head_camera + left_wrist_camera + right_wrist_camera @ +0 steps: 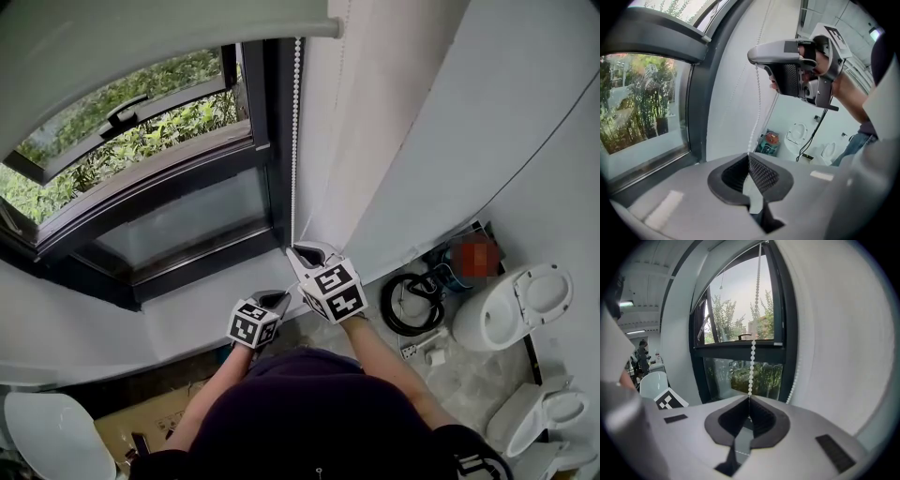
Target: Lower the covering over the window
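Note:
A grey roller blind (178, 33) hangs rolled down only over the top of the dark-framed window (169, 220). Its white bead chain (295, 131) drops along the frame's right side. My right gripper (296, 250) is shut on this chain; in the right gripper view the beads (753, 348) rise straight from its closed tips (749, 401). My left gripper (279, 297) sits just below and is shut on the same chain (757, 103), which runs from its tips (749, 157) up to the right gripper (754, 55).
A second strand of the chain (793, 380) hangs by the white wall. On the floor at right stand two toilets (516, 305) (548, 412) and a black cable coil (412, 305). A white chair (47, 431) and a cardboard box (150, 422) are at lower left.

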A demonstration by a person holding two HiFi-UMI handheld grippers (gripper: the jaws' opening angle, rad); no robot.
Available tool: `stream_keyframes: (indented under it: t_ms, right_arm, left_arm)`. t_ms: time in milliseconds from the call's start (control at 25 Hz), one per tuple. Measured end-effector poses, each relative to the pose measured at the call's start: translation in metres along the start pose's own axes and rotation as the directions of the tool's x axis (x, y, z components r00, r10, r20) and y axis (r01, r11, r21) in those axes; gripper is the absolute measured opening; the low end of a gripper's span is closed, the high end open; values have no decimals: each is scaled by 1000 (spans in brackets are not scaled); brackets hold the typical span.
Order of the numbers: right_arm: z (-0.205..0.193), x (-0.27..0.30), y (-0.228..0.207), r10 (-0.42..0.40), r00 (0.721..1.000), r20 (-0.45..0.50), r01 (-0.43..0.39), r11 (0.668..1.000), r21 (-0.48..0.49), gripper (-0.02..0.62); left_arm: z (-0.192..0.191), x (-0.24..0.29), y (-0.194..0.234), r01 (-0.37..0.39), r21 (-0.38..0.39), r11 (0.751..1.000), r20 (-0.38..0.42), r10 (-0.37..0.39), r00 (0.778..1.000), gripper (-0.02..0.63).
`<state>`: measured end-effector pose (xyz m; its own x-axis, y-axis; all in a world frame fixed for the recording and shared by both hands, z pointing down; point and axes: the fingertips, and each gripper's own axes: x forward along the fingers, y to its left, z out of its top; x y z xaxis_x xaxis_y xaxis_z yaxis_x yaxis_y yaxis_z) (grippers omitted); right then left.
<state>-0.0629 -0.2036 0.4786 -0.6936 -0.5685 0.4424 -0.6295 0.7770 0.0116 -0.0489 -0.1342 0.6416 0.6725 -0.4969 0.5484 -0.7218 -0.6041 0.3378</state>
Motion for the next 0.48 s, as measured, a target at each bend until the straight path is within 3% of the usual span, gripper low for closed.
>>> stream_keyframes:
  t_ms: [480]
  right_arm:
    - [-49,14,8,36,993,-111,-33,999,29,13]
  left_arm:
    - [2,-6,7,-30,29,999,15,30,999,15]
